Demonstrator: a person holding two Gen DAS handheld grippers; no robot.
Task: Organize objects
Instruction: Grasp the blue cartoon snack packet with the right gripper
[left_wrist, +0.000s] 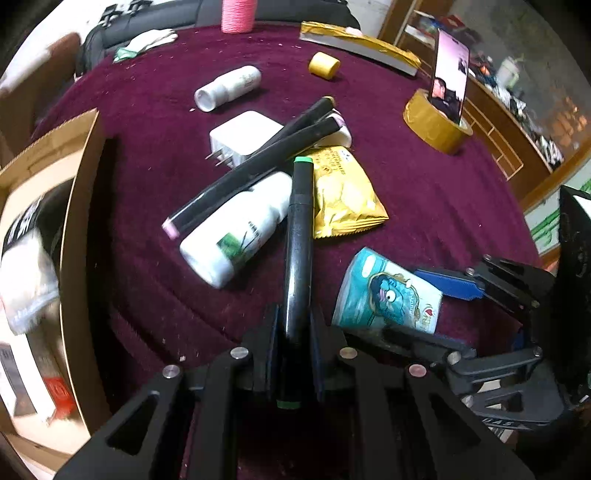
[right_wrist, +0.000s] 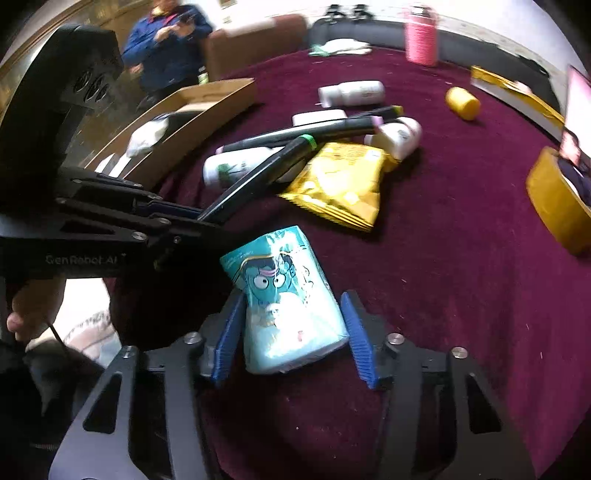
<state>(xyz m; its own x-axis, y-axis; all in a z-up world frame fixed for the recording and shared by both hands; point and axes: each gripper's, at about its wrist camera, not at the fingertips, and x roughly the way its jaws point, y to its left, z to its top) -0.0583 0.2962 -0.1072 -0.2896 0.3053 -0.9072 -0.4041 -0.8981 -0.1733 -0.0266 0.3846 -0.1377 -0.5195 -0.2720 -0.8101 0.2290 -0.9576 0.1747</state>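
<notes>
1. Left gripper (left_wrist: 293, 325) of mine is clamped on a black marker with green caps (left_wrist: 298, 251), both pads pressed against its barrel; my right gripper (right_wrist: 291, 336) stands wide apart around a teal tissue pack (right_wrist: 286, 295), its blue pads (right_wrist: 356, 339) just beside the pack's sides, and I cannot tell if they touch.
2. Only the left wrist view looks into the cardboard box (left_wrist: 79, 236) at the table's left edge, where blurred white and black packaging lies; it also shows a phone (left_wrist: 450, 75) standing upright in a roll of yellow tape (left_wrist: 432, 123).
3. Only the right wrist view shows a person in a blue top (right_wrist: 166, 44) standing beyond the box, by a brown sofa (right_wrist: 255, 40).
4. My marker's long axis runs straight away from my left wrist, its far green cap over the yellow snack bag (left_wrist: 341, 192) and beside a lying white bottle (left_wrist: 236, 229). Two more black markers (left_wrist: 258, 162) lie crossed over that bottle and a white charger (left_wrist: 242, 138).
5. My tissue pack lies on the table, long axis pointing away and slightly left.
6. Maroon cloth (left_wrist: 424, 206) covers the table, speckled with crumbs; a pink cylinder (left_wrist: 238, 14), a yellow cap (left_wrist: 324, 64) and a smaller white bottle (left_wrist: 227, 88) sit farther back, with wooden shelving (left_wrist: 491, 122) to the right.
</notes>
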